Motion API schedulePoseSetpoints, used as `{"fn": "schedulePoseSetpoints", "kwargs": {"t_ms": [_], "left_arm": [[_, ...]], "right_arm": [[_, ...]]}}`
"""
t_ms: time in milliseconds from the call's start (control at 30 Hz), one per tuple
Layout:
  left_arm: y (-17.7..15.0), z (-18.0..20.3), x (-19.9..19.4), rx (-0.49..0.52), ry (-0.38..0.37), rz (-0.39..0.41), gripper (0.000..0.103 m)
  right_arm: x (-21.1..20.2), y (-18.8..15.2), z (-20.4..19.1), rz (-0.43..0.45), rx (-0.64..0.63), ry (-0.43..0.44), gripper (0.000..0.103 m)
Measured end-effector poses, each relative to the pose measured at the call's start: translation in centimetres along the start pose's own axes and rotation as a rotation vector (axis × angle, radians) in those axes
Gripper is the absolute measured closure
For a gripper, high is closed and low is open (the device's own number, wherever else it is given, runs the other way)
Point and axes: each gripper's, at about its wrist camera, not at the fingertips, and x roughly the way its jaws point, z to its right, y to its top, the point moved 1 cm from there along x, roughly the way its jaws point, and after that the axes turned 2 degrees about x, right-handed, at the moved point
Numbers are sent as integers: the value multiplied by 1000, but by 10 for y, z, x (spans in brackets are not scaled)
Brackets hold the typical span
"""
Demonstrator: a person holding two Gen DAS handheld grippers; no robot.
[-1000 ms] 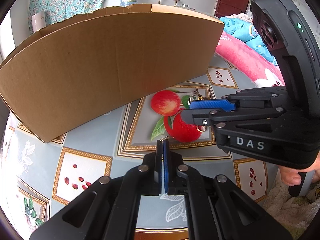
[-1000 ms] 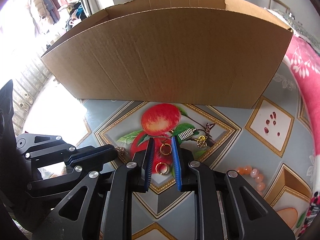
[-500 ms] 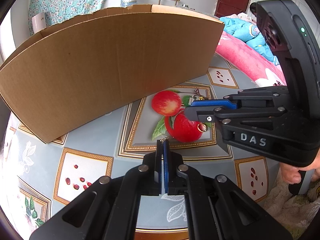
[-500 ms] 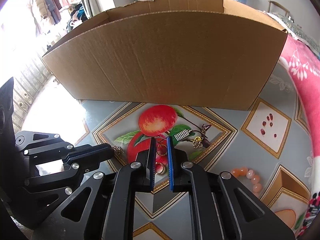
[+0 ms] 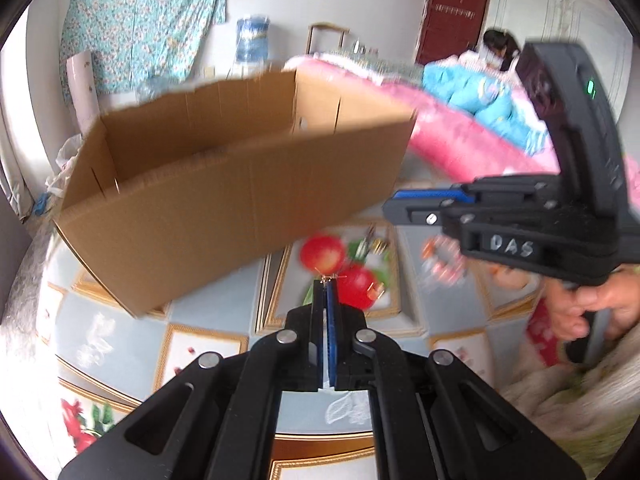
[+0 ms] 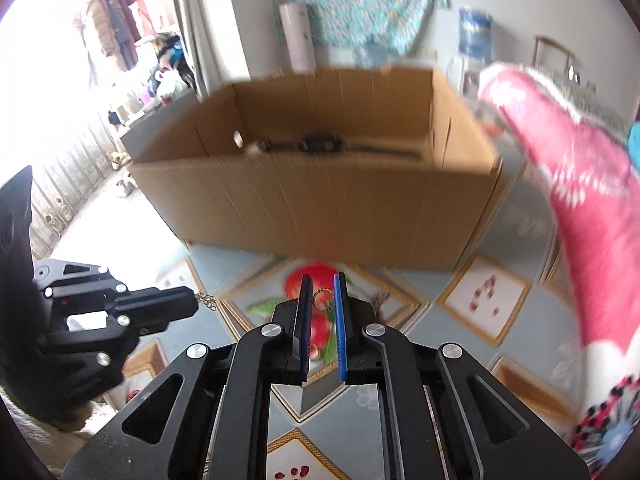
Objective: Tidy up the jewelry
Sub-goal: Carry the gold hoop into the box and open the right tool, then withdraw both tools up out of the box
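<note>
The bench (image 6: 532, 216) wears a cloth printed with red fruit. On it stand an open cardboard box (image 6: 320, 208), a bead bracelet (image 5: 442, 260), a ring (image 5: 375, 289) and small gold trinkets (image 5: 374, 243).

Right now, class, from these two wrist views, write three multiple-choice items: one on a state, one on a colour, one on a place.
1. The left gripper is: A wide open; B out of view; C shut on a chain.
2. The ring in the right gripper is: A gold; B silver; C red.
3. The dark watch lies: A in the left gripper; B in the cardboard box; C in the right gripper.
Answers: C, links dangle from its closed tips; A, it glints yellow; B, it shows beyond the box's front wall.
</note>
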Motion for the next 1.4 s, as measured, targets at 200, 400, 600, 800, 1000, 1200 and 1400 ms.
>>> {"fn": "schedulePoseSetpoints", "kwargs": {"t_ms": [200, 400, 600, 800, 1000, 1200, 1400], "left_arm": [[59, 1, -48, 43, -48, 167, 102], [122, -31, -7, 28, -52, 48, 102], [150, -102, 83, -178, -129, -274, 102], [157, -133, 146, -273, -142, -453, 102], [162, -145, 187, -284, -125, -565, 102], [153, -154, 212, -292, -69, -623, 102], [153, -158, 218, -318, -90, -625, 102]], "right_arm": [[-38, 48, -7, 168, -125, 45, 95], [-6, 113, 14, 114, -125, 174, 94], [73, 157, 41, -150, -54, 255, 94], [117, 156, 47, -309, -70, 251, 94], [136, 140, 31, -421, -221, 205, 94], [160, 126, 21, -535, -320, 185, 94], [163, 121, 19, -557, -334, 189, 82]]}}
